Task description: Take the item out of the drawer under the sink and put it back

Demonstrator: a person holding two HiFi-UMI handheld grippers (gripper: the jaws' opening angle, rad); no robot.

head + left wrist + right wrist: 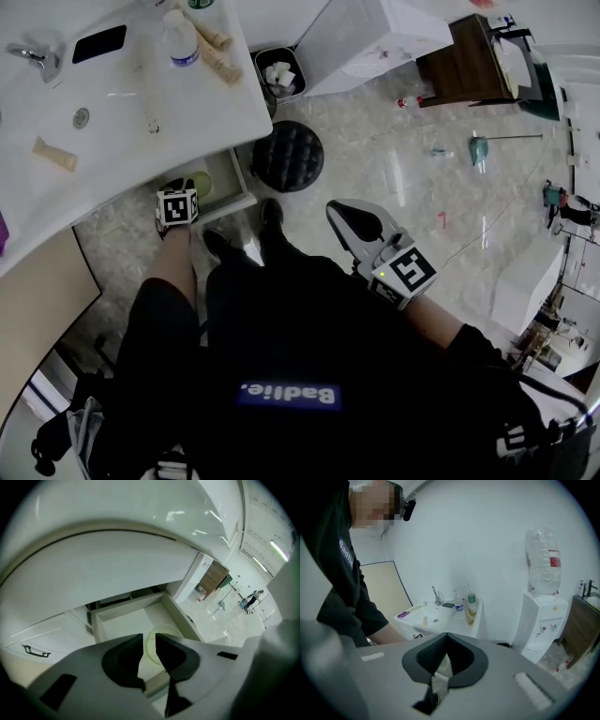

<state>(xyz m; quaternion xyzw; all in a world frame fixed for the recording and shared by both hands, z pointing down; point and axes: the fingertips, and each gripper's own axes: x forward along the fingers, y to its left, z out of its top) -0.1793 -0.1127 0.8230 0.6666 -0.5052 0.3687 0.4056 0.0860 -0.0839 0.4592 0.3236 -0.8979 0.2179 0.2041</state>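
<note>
Only one bit of writing reads: white letters on a blue patch of the person's black shirt (281, 319) that seem to spell "Badlie." A bottle (180, 37) on the tabletop (187, 103) has a blue label, and the jug (543, 559) on the water dispenser (541, 620) has a red one, both too small to make out. The white tabletop holds a sink (56, 112) with a faucet (33, 56), and a dark phone (98, 42) lies near the bottle. Below it the drawer (129, 603) stands pulled out, and a pale green disc (201, 183) lies flat on its bottom near the front. The left tool (149, 639) hangs over the drawer, its jaws a narrow gap apart with nothing pressed between them; the disc shows through the gap. The right tool (446, 637) is held well away above the person's lap, tips together and empty. The floor (394, 159) is pale and marbled, the walls white. A black stool (289, 155) sits just beside the drawer, a bin (279, 73) with tissues behind it, and a wooden cabinet (469, 61) farther off.
</note>
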